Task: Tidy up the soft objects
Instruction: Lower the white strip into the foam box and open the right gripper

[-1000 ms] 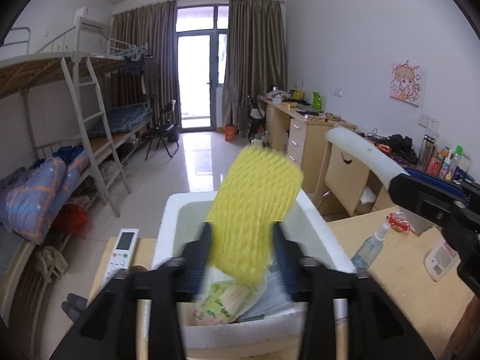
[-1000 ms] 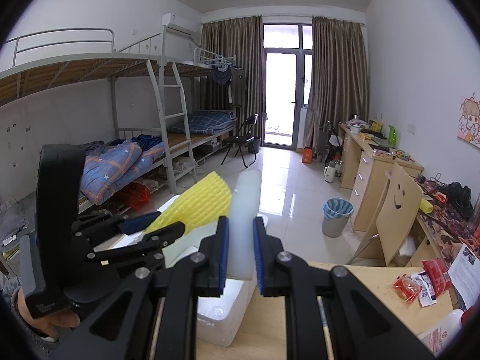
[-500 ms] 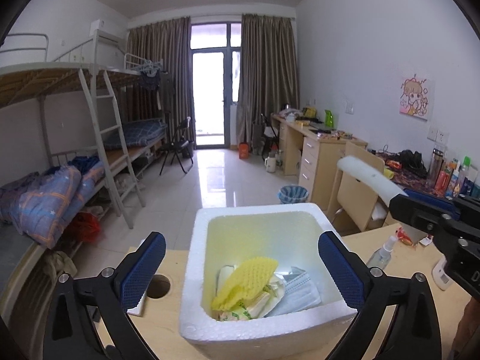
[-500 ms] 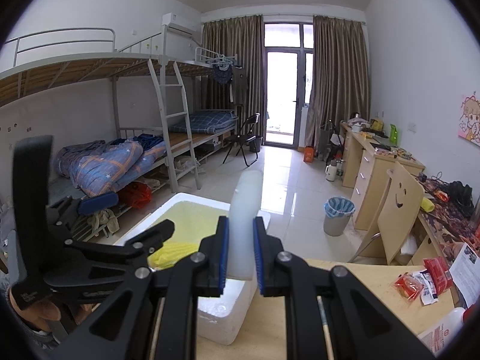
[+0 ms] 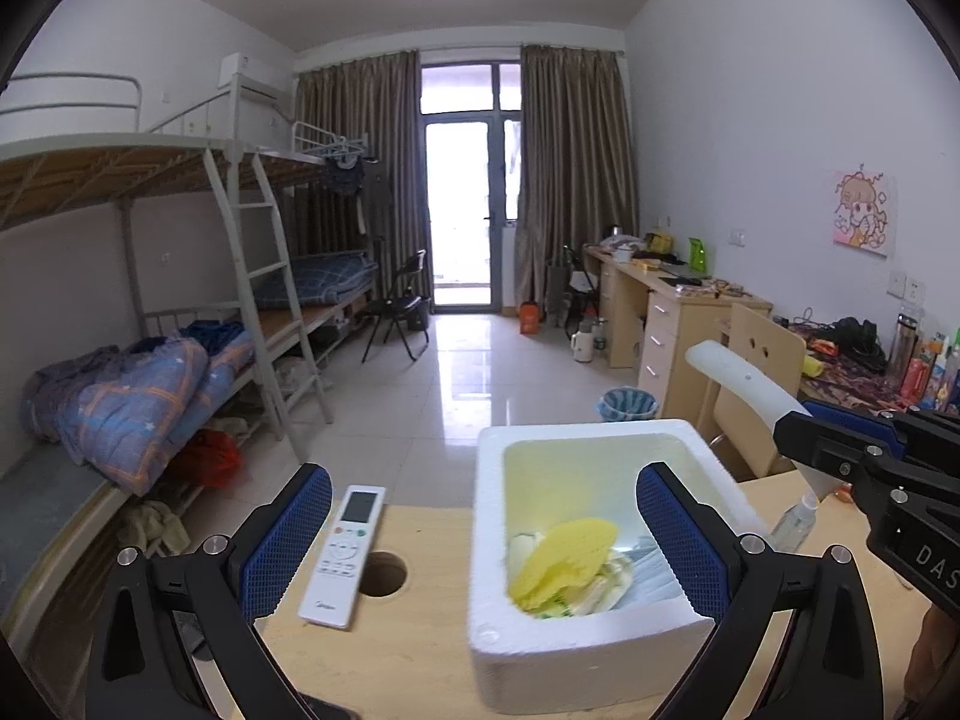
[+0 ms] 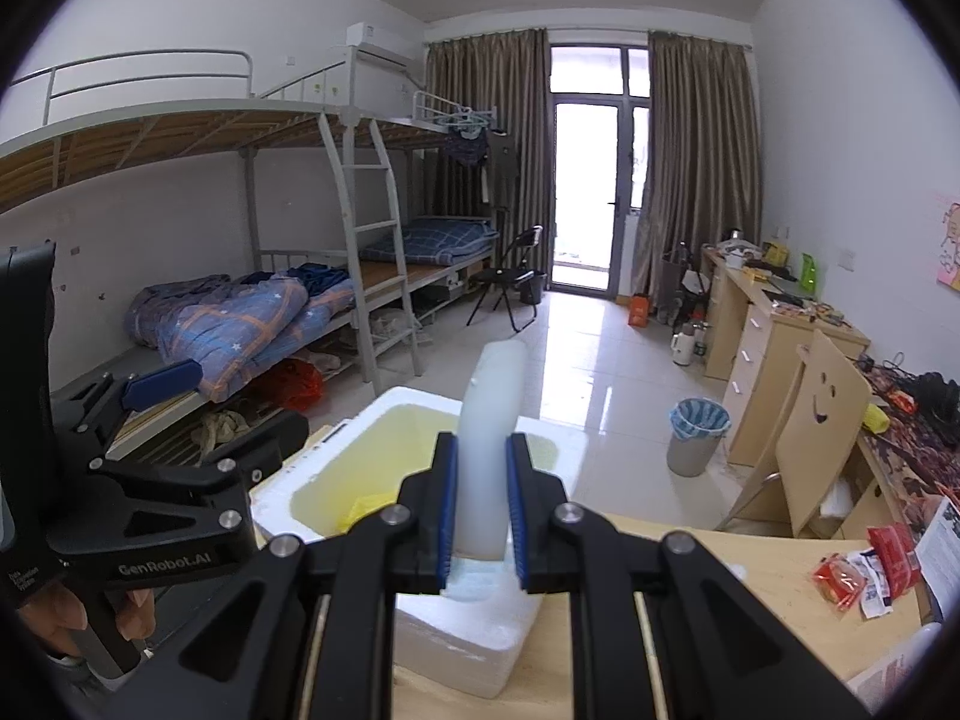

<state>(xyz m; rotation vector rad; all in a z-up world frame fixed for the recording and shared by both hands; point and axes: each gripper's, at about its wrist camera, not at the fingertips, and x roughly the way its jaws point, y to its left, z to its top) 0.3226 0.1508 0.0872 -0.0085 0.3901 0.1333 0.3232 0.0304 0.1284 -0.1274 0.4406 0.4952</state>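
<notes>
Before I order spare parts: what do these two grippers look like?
Both are matte black plastic with silver screw heads and blue textured pads. The left gripper carries white "GenRobot.AI" lettering on its side; the right gripper shows white letters "DAS" in the left wrist view.

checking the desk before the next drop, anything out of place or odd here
One thing: a white remote control lies on the wooden desk left of the foam box, a hard item beside the soft ones. It sits beside the desk's round cable hole, not over it.
</notes>
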